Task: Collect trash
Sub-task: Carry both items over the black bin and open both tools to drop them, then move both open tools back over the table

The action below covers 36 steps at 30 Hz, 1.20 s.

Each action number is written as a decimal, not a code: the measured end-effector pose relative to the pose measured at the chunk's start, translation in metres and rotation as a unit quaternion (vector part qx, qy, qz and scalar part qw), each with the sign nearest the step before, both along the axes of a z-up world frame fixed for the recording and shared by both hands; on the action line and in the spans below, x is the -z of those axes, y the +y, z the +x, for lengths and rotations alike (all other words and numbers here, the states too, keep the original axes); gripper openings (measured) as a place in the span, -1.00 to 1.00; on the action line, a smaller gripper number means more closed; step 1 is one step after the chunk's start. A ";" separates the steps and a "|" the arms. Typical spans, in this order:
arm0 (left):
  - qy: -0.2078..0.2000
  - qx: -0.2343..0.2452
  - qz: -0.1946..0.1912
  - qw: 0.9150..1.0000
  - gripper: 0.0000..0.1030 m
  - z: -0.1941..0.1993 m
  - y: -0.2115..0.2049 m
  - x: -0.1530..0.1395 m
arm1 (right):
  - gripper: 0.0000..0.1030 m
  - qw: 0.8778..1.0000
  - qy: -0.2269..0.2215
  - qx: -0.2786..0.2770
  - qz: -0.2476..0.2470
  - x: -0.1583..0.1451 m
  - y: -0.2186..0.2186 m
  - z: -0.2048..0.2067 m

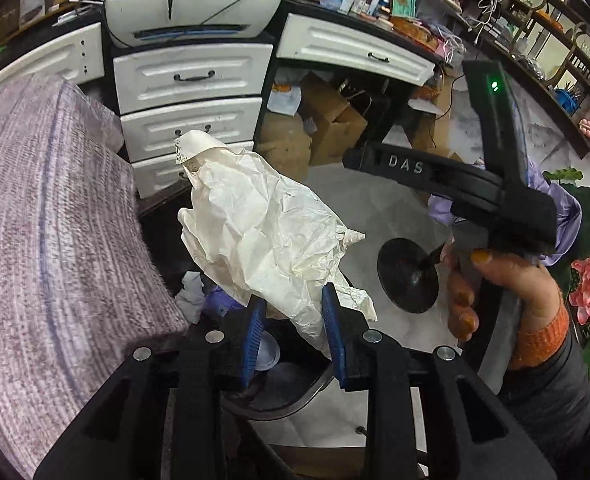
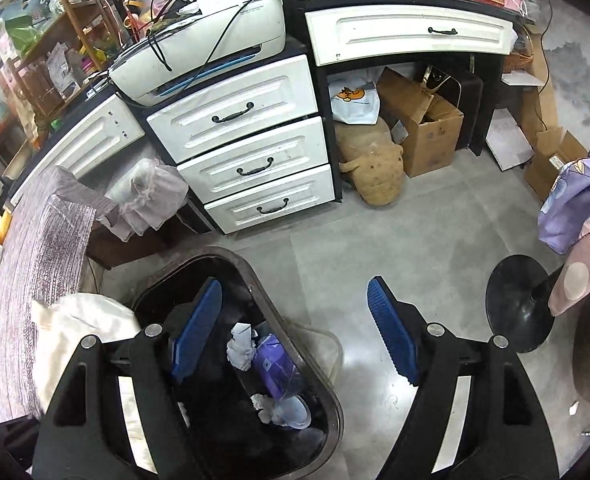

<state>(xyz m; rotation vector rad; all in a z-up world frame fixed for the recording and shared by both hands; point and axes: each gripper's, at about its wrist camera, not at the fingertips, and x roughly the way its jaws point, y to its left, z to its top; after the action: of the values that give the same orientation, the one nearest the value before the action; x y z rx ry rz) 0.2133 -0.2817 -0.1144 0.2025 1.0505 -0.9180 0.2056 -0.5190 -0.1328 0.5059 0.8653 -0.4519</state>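
My left tool pinches crumpled paper over the bin, right tool wide and empty; it looks off-centre, so release may miss.

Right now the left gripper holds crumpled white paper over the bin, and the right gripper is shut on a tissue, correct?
Not quite. The right gripper is open and empty, as the right wrist view shows. The left gripper does hold the crumpled white paper over the bin.
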 end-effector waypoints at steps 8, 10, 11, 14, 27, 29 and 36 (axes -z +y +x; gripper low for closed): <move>0.018 0.018 0.011 1.000 -0.36 0.000 -0.009 0.007 | 0.46 1.000 0.001 0.001 0.004 0.002 0.000 -0.001; 0.022 0.017 0.009 1.000 -0.27 0.000 -0.009 0.009 | 0.46 1.000 0.001 -0.001 0.004 0.002 0.001 -0.001; 0.022 0.015 0.008 1.000 -0.18 0.000 -0.008 0.009 | 0.46 1.000 0.001 -0.001 0.003 0.001 0.001 0.000; 0.014 0.010 0.004 1.000 0.15 -0.002 -0.008 0.006 | 0.47 1.000 0.000 0.001 0.003 0.001 0.001 0.000; -0.016 -0.007 -0.064 0.998 0.71 -0.021 0.029 -0.036 | 0.60 0.999 -0.026 -0.030 -0.002 -0.012 0.016 0.002; -0.033 -0.017 -0.068 0.997 0.78 -0.022 0.037 -0.045 | 0.61 0.998 -0.033 -0.052 -0.005 -0.018 0.026 0.005; -0.078 -0.065 -0.073 0.992 0.84 -0.013 0.081 -0.066 | 0.64 0.990 -0.051 -0.130 -0.017 -0.041 0.072 0.019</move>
<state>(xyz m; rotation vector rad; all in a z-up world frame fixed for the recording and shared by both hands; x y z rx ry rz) 0.1999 -0.2007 -0.0482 0.0808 0.8381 -0.8440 0.2249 -0.4471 -0.0914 0.3745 0.8107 -0.2004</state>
